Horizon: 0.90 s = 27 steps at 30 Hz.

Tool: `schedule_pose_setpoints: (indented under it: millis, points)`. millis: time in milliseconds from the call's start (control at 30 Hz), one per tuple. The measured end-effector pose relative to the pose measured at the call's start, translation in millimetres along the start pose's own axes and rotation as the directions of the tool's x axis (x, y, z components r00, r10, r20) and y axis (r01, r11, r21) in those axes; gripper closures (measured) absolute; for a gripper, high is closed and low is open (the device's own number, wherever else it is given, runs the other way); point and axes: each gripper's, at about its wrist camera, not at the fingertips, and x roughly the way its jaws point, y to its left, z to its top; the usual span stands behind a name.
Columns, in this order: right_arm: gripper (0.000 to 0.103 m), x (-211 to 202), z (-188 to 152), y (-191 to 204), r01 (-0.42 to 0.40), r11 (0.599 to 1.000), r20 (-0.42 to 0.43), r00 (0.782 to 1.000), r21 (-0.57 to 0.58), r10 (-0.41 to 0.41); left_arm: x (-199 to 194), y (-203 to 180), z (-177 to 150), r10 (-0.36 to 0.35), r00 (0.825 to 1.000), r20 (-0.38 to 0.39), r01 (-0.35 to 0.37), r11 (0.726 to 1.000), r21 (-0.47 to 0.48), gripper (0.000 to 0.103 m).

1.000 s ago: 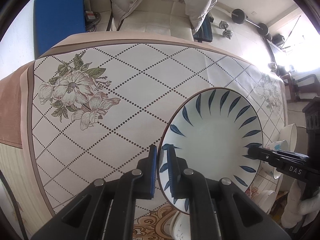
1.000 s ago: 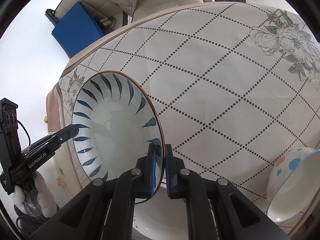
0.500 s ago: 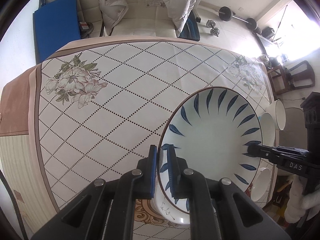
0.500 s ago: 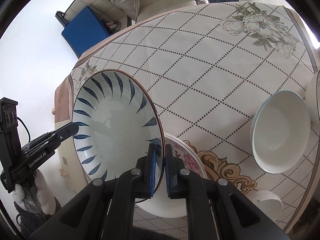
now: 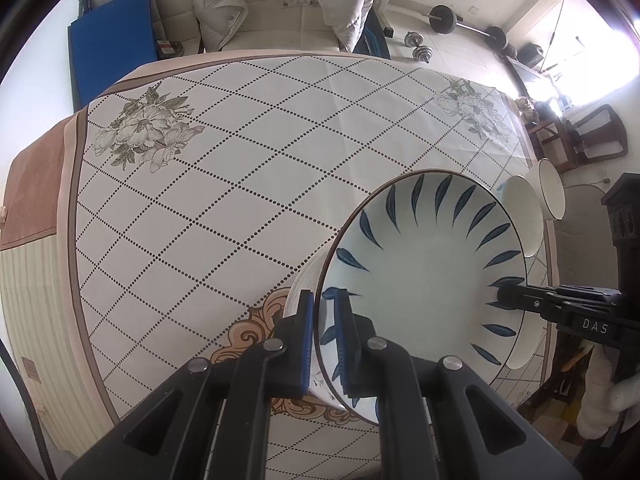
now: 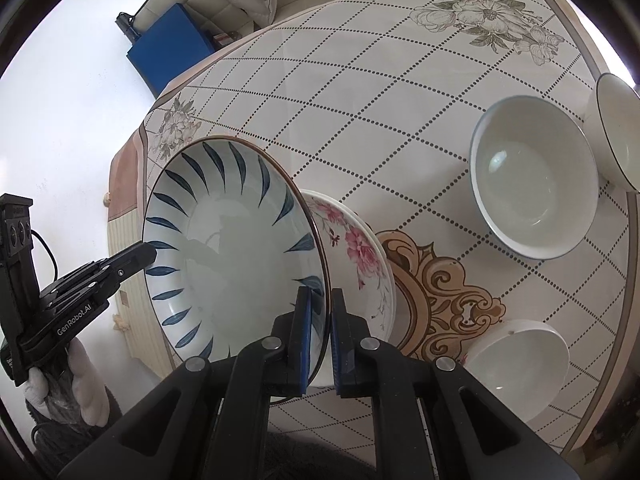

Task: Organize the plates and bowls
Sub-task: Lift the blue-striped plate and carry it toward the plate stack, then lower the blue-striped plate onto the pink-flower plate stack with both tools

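A big white bowl with blue leaf strokes (image 5: 424, 280) (image 6: 232, 248) hangs above the table, held from both sides. My left gripper (image 5: 320, 336) is shut on its near rim, and my right gripper (image 6: 319, 332) is shut on the opposite rim. Each gripper also shows in the other view, clamped on the far rim: the right gripper (image 5: 500, 294), the left gripper (image 6: 150, 254). Under the bowl sits a white plate with pink flowers (image 6: 360, 256), partly hidden by it.
The table (image 5: 224, 184) wears a diamond-dotted cloth with flower prints. A pale blue-rimmed bowl (image 6: 532, 184), a white bowl (image 6: 620, 132) and an overturned white bowl (image 6: 520, 364) stand right of the plate. Gloved hands (image 6: 84, 396) hold the grippers. A chair and dumbbells lie beyond.
Both grippers have carried the blue-leaf bowl across the table and a little upward; it now hangs over the flowered plate, with more bowls come into view at the right.
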Motion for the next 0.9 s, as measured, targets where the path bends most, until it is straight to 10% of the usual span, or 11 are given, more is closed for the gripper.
schedule_pose_setpoints:
  millis: [900]
  points:
    - [0.093, 68.5, -19.3, -21.4, 0.055, 0.998, -0.121, 0.991, 0.017, -0.052, 75.4, 6.5, -34.2, 0.052, 0.989, -0.142, -0.053, 0.999, -0.006, 0.095]
